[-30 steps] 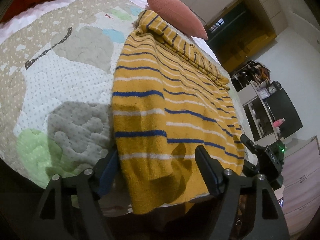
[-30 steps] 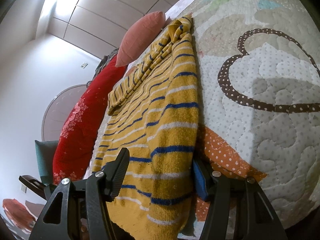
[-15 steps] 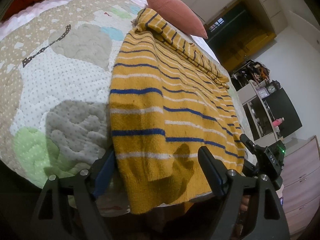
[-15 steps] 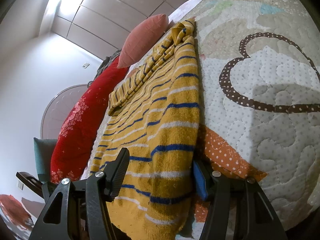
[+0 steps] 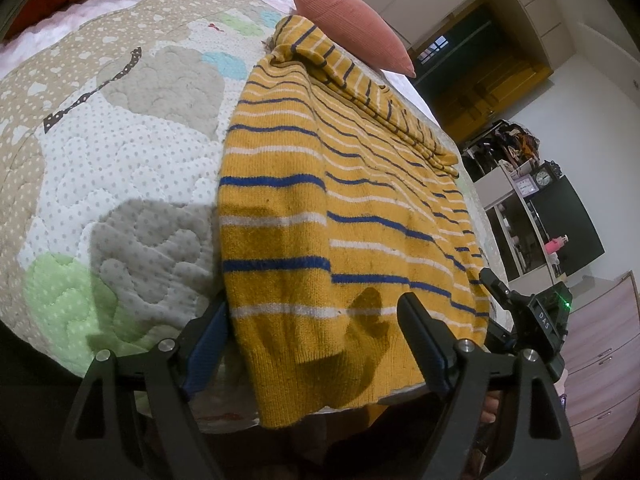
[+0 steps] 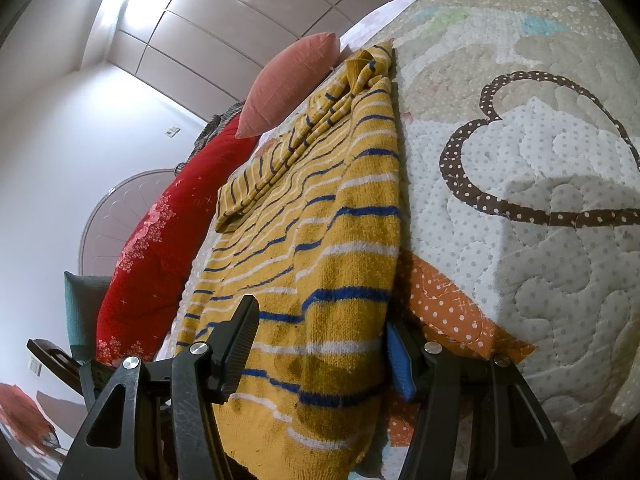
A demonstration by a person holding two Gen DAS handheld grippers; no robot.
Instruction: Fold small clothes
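Mustard striped sweater point(image 5: 344, 208) flat on bed quilt point(image 5: 120, 184), sleeves folded in; body fold left. Left claw point(image 5: 312, 344) just widened, right claw point(image 6: 316, 344) apart, both straddling hem.

The sweater point(image 5: 320, 208) is mustard yellow with blue and white stripes. The quilt point(image 5: 120, 168) at left is white and beige with grey dots, green, light-blue and grey patches; in the right view, an orange dotted patch and a brown dotted loop. The pillow point(image 5: 352, 20) is salmon pink. The blanket point(image 6: 160, 232) is red, floral.
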